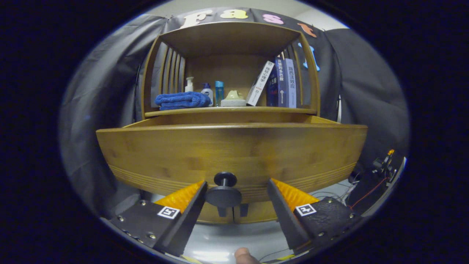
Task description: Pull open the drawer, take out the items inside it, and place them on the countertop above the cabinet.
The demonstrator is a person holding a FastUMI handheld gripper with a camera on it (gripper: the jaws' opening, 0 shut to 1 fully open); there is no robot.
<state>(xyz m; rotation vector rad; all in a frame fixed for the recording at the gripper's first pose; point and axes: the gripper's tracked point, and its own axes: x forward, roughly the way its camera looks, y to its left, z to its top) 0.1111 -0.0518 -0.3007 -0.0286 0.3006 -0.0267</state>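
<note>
Bamboo cabinet (234, 44) dead ahead, with drawer (231, 154) pulled out toward the camera, front panel wide across the middle. Can't see inside the drawer from this low angle, so no idea what's in there.

Up on the countertop (231, 110) at 12 o'clock from the fingers, left to right: folded blue towel (182, 99), white pump bottle (189, 84), another small bottle (207, 91) with a blue top, blue tube (219, 93), pale soap-dish-looking thing (233, 99), then books (280, 83), one leaning white one against a few upright dark blue ones. Pretty crowded shelf, bare strip only along the front edge.

Dark knob (224, 191) low on the drawer front, sitting right between the fingers. Cables and some dark gear (377, 172) off at 3 o'clock, beyond the drawer's right end. Fingertip (244, 256) poking in at 6 o'clock.

Gripper (236, 190) spread well apart, wider than the knob. Left finger (190, 205) looks just beside or maybe brushing the knob's edge, hard to call. Right finger (280, 201) clearly apart from it, gap showing. Holding nothing, not clamped on the knob.
</note>
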